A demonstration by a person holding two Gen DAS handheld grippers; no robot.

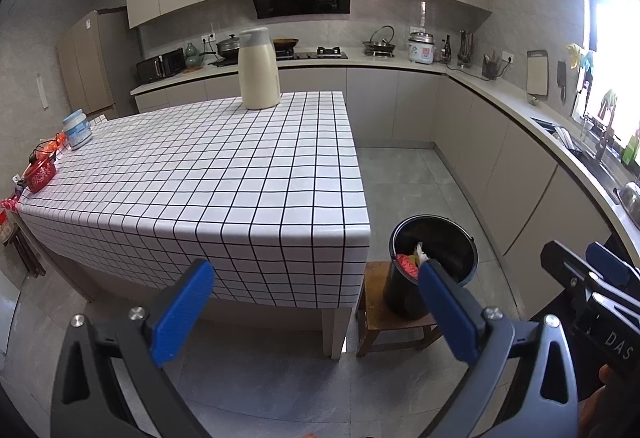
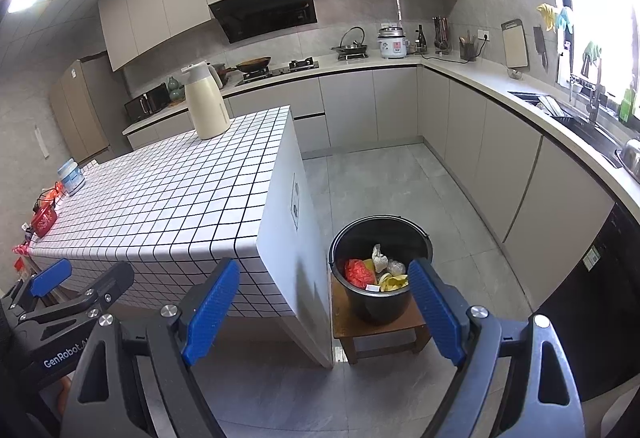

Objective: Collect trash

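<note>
Both of my tools stand with jaws apart and nothing between them — left gripper (image 1: 316, 304), right gripper (image 2: 324, 302). Each points down and forward past the table (image 1: 224, 174) corner. The bucket (image 2: 380, 270) sits on a small stool (image 2: 376, 334) beside that corner and holds trash (image 2: 374, 272) — red wrapper, peel, crumpled scraps. The tablecloth shows no loose litter; I judge collection essentially complete.

A jug (image 2: 206, 104) is set at the far end of the tabletop (image 2: 168, 198). A tub (image 2: 71, 176) is placed at its left edge. Right of the tabletop, a bucket (image 2: 380, 266) is set on a stool (image 2: 376, 330). Trash (image 2: 376, 270) is piled in the bucket.
</note>
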